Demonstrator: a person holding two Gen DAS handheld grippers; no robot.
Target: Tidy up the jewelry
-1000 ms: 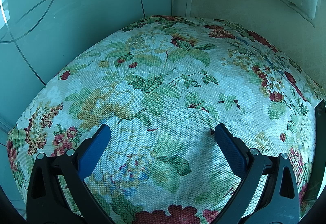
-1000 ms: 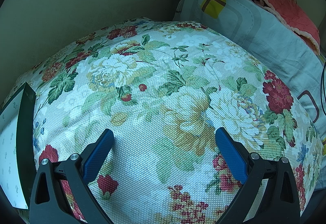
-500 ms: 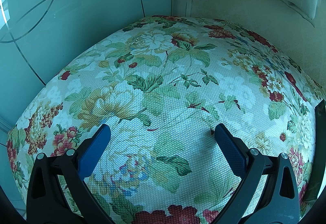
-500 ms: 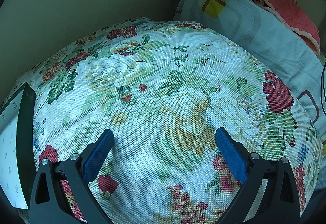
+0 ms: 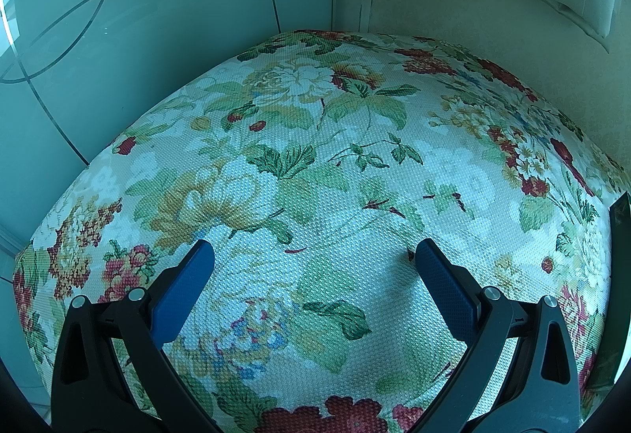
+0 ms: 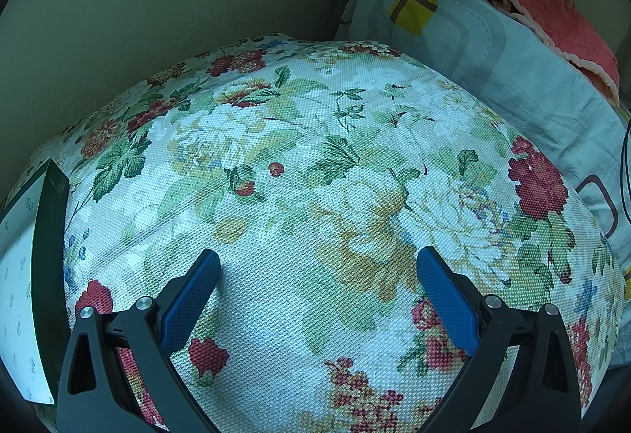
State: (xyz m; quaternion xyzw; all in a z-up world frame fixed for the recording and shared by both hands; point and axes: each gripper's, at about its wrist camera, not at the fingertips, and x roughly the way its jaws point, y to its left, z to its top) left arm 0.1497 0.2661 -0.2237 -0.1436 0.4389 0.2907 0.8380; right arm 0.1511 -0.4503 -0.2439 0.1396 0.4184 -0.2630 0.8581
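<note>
no jewelry shows in either view, so where it lies cannot be told; what does show is a box (image 6: pixel 23 275) with a dark green side wall and a pale patterned top, sitting at the far left edge of the right wrist view on the floral cloth (image 6: pixel 315 196), and a dark sliver of the box (image 5: pixel 619 212) peeks in at the right edge of the left wrist view. the right gripper (image 6: pixel 317 271) hangs over the cloth with its jaws spread wide, blue pads (image 6: pixel 189 299) well apart, nothing between them but printed roses and leaves. the left gripper (image 5: pixel 313 263) is the same story, jaws wide open and empty above the floral cloth (image 5: pixel 315 157). beyond the cloth on the left side there is a glossy tiled wall (image 5: pixel 118 19) with thin curved lines, meeting a pale wall at the corner. on the right side, a pale blue pillow (image 6: pixel 493 50) with a yellow square print lies against the cloth's far edge, and a pink quilted blanket (image 6: pixel 552 11) is piled on top of it.
</note>
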